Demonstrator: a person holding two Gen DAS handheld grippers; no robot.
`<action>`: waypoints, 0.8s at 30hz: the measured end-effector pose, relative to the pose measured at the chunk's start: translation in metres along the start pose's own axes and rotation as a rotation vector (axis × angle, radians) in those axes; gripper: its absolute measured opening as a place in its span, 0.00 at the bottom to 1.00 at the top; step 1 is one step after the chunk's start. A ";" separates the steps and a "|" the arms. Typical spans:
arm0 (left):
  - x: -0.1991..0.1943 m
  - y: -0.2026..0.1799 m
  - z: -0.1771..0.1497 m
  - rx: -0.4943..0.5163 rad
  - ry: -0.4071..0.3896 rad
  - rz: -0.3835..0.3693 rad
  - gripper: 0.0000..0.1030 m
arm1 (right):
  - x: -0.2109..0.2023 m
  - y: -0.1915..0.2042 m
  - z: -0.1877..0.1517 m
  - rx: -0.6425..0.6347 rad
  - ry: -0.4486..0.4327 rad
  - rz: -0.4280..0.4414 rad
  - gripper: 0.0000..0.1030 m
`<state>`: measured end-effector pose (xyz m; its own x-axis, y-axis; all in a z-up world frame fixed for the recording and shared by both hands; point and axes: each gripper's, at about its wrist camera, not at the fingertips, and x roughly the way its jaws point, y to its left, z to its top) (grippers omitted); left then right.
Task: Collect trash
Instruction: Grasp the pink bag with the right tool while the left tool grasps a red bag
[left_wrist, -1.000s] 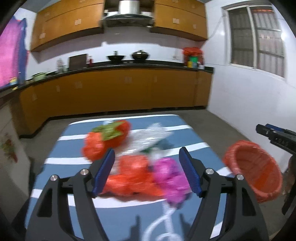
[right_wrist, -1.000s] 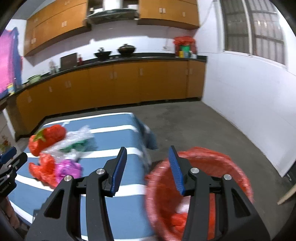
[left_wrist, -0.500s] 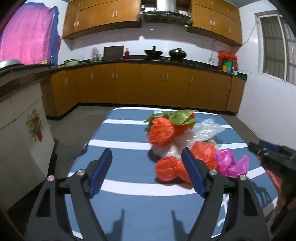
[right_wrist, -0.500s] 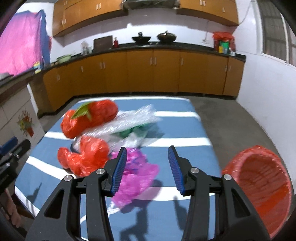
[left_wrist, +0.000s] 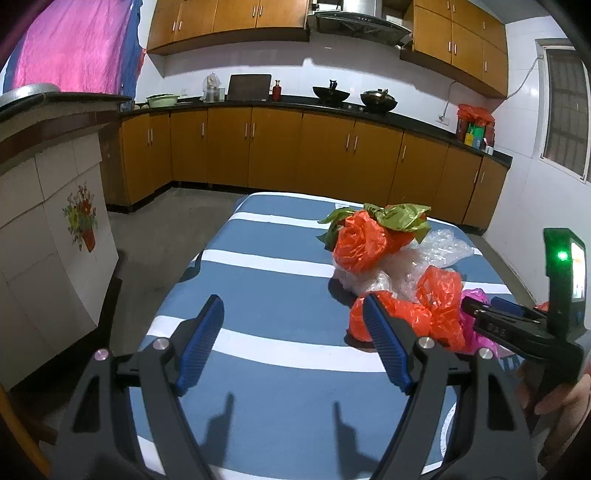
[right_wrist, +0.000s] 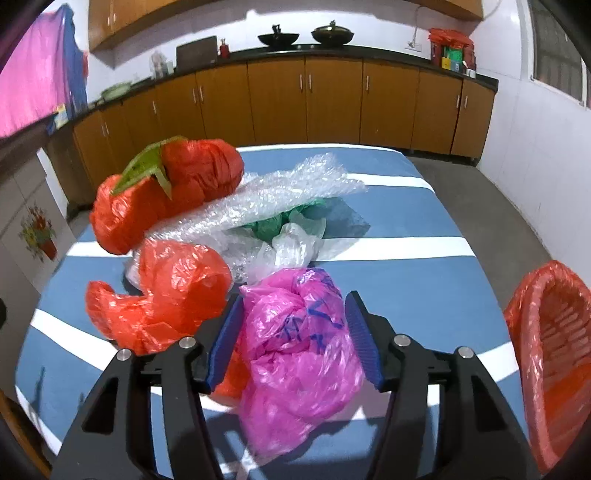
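The basket (right_wrist: 550, 354) is cut off by the right wrist picture's right edge. The green bag (right_wrist: 280, 225) is half buried under bubble wrap (right_wrist: 266, 195). The pink bag (left_wrist: 476, 299) is mostly hidden behind the right gripper (left_wrist: 476, 314) in the left wrist view.

A heap of crumpled bags (right_wrist: 177, 295) lies on the table (right_wrist: 406, 295), bubble wrap (right_wrist: 280, 192) behind it, a basket (right_wrist: 550, 354) off the table's right edge.

Even indoor light falls from above, casting soft finger shadows on the striped table (left_wrist: 280, 373). White walls (left_wrist: 524, 96) glare slightly. Fisheye bending darkens the corners; the right view is slightly blurred.
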<state>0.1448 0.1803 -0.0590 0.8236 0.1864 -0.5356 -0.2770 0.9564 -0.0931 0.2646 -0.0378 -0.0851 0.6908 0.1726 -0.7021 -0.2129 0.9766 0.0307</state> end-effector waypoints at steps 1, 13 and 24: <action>0.001 -0.001 0.000 0.000 0.002 -0.002 0.74 | 0.003 0.000 0.000 -0.005 0.011 -0.003 0.56; 0.008 -0.022 -0.004 0.028 0.023 -0.033 0.74 | 0.002 -0.013 -0.014 -0.009 0.044 0.001 0.46; 0.024 -0.060 0.002 0.069 0.058 -0.096 0.74 | -0.013 -0.042 -0.013 0.058 -0.001 -0.009 0.43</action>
<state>0.1819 0.1280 -0.0646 0.8141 0.0819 -0.5750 -0.1618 0.9828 -0.0891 0.2562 -0.0831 -0.0865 0.6936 0.1635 -0.7016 -0.1662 0.9839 0.0649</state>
